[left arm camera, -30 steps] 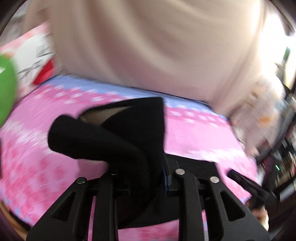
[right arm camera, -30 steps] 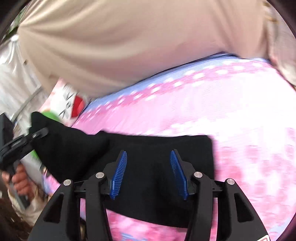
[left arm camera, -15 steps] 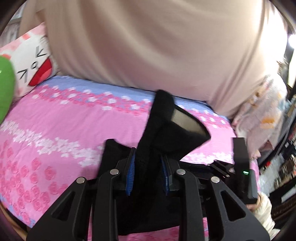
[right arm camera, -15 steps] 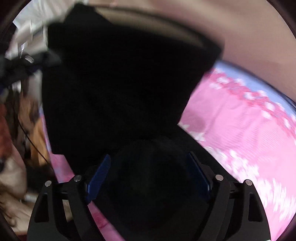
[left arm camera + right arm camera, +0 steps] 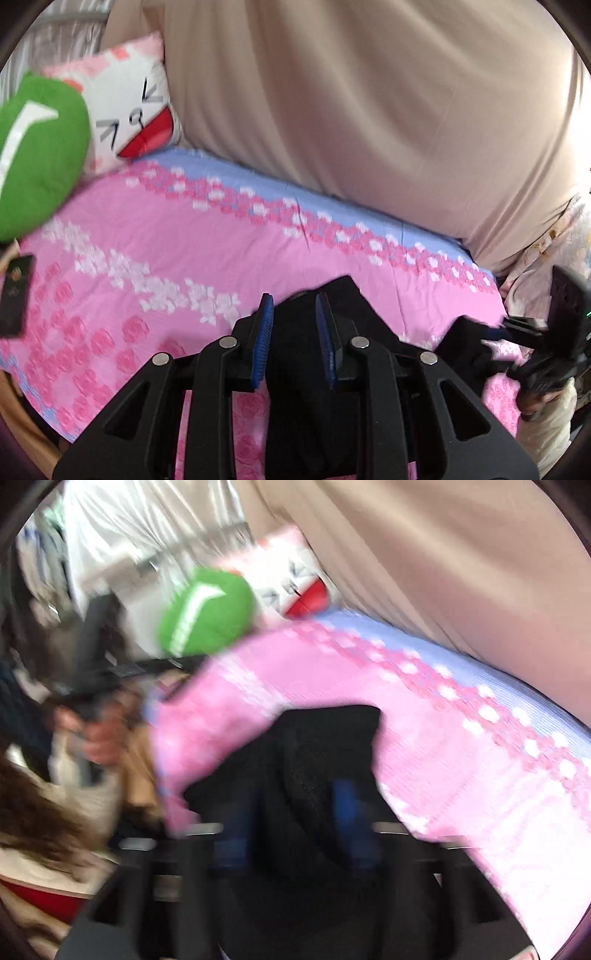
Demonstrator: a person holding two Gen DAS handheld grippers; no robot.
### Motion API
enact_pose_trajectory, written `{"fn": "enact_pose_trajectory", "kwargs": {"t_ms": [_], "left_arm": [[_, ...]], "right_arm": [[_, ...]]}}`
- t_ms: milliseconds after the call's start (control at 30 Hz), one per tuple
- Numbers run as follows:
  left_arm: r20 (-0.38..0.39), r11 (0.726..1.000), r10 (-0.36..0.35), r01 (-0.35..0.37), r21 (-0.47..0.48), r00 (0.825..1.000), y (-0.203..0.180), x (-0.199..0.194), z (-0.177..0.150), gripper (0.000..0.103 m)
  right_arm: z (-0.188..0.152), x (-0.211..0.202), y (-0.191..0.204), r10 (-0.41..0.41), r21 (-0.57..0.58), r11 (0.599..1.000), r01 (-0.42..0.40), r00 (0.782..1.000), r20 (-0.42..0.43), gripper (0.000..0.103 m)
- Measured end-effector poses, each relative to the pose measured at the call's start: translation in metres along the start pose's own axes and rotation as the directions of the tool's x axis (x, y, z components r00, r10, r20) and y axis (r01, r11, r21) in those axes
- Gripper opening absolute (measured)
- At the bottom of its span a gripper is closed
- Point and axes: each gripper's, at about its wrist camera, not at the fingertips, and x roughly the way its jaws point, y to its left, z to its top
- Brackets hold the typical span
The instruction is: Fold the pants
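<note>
Left gripper (image 5: 293, 332): one, clamped on black pants (image 5: 314, 398), lower centre.
Cushions: one green (image 5: 37, 155), one cartoon-faced (image 5: 125, 110), upper left.
Right gripper (image 5: 295, 819): one, blurred, jaws spread; pants (image 5: 325, 746) between them, lower centre.

Matt black cloth pants (image 5: 314, 369), printed cotton bedsheet (image 5: 184, 258)

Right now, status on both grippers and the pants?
Left gripper shut on black pants. Right gripper open, pants between its jaws, right view blurred. Pink bedsheet underneath, nothing blocking.
</note>
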Motion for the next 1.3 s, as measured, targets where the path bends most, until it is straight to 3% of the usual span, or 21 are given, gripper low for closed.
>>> {"fn": "enact_pose_trajectory", "kwargs": {"t_ms": [67,100,133,167,200,300,367,433,500,567,633,700,733,767,867,967,1033,1100,1167,1233,1300], "left_arm": [[-0.029,0.999,-0.027,0.026,-0.018,0.999,-0.001,0.008,-0.004,0.025],[-0.053,0.999,-0.038,0.037,-0.031,0.998,0.001,0.013,-0.007,0.035],[-0.064,0.999,-0.042,0.039,-0.037,0.997,0.003,0.016,-0.010,0.044],[-0.072,0.998,-0.038,0.035,-0.053,0.997,0.008,0.021,-0.012,0.063],[-0.076,0.997,-0.034,0.028,-0.075,0.997,0.014,0.026,-0.014,0.073],[-0.135,0.981,-0.076,0.050,-0.186,0.988,0.037,0.055,-0.018,0.074],[-0.194,0.958,-0.136,0.079,-0.277,0.971,0.048,0.078,-0.021,0.074],[-0.266,0.922,-0.233,0.126,-0.365,0.935,0.054,0.105,-0.029,0.074],[-0.311,0.916,-0.278,0.154,-0.371,0.909,0.048,0.121,-0.036,0.074],[-0.336,0.919,-0.284,0.154,-0.363,0.898,0.040,0.132,-0.042,0.073],[-0.350,0.917,-0.292,0.156,-0.368,0.890,0.036,0.142,-0.045,0.067],[-0.329,0.927,-0.257,0.135,-0.350,0.908,0.036,0.145,-0.041,0.039],[-0.315,0.917,-0.276,0.150,-0.369,0.908,0.040,0.144,-0.039,0.031],[-0.309,0.912,-0.286,0.157,-0.380,0.907,0.043,0.142,-0.036,0.013],[-0.247,0.896,-0.313,0.199,-0.397,0.917,0.052,0.119,-0.020,0.007],[-0.075,0.926,-0.217,0.180,-0.331,0.973,0.063,0.052,0.009,0.006],[0.042,0.952,-0.098,0.106,-0.288,0.994,0.076,0.004,0.025,0.006],[0.112,0.963,0.046,-0.015,-0.270,0.993,0.091,-0.031,0.031,0.006],[0.099,0.956,0.140,-0.108,-0.273,0.985,0.102,-0.036,0.027,0.006],[0.058,0.945,0.184,-0.161,-0.285,0.981,0.113,-0.027,0.019,0.006],[0.024,0.936,0.194,-0.178,-0.303,0.981,0.117,-0.016,0.013,0.006]], "right_arm": [[-0.014,0.040,-0.008,-0.174,-0.028,0.985,0.172,0.972,-0.158,0.069],[-0.022,0.047,-0.013,-0.229,-0.016,0.973,0.230,0.953,-0.199,0.057],[-0.028,0.040,-0.020,-0.226,0.045,0.970,0.238,0.956,-0.190,0.056],[-0.032,0.031,-0.025,-0.207,0.104,0.969,0.225,0.965,-0.159,0.056],[-0.040,0.013,-0.030,-0.195,0.176,0.962,0.211,0.976,-0.100,0.056],[-0.068,-0.026,-0.027,-0.234,0.297,0.929,0.222,0.972,0.006,0.059],[-0.082,-0.037,-0.027,-0.238,0.372,0.906,0.200,0.969,0.059,0.059],[-0.103,-0.048,-0.031,-0.236,0.451,0.876,0.172,0.967,0.091,0.059],[-0.112,-0.052,-0.026,-0.236,0.498,0.853,0.153,0.966,0.106,0.059],[-0.115,-0.050,-0.024,-0.251,0.522,0.838,0.159,0.962,0.109,0.059],[-0.119,-0.047,-0.020,-0.251,0.535,0.830,0.158,0.962,0.106,0.059],[-0.120,-0.044,-0.015,-0.248,0.549,0.822,0.149,0.962,0.110,0.059],[-0.122,-0.041,-0.014,-0.242,0.551,0.822,0.143,0.964,0.110,0.059],[-0.120,-0.039,-0.012,-0.243,0.554,0.820,0.144,0.964,0.110,0.060],[-0.118,-0.034,-0.007,-0.221,0.539,0.832,0.129,0.969,0.109,0.060],[-0.113,-0.029,-0.001,-0.229,0.504,0.850,0.154,0.969,0.091,0.061],[-0.112,-0.028,0.000,-0.225,0.497,0.855,0.146,0.969,0.102,0.069],[-0.114,-0.025,-0.004,-0.224,0.506,0.851,0.142,0.969,0.104,0.070],[-0.114,-0.018,-0.009,-0.217,0.527,0.839,0.139,0.972,0.089,0.070],[-0.106,-0.010,-0.006,-0.192,0.508,0.852,0.127,0.978,0.078,0.070],[-0.087,0.004,0.013,-0.153,0.439,0.892,0.105,0.985,0.074,0.070]]}}
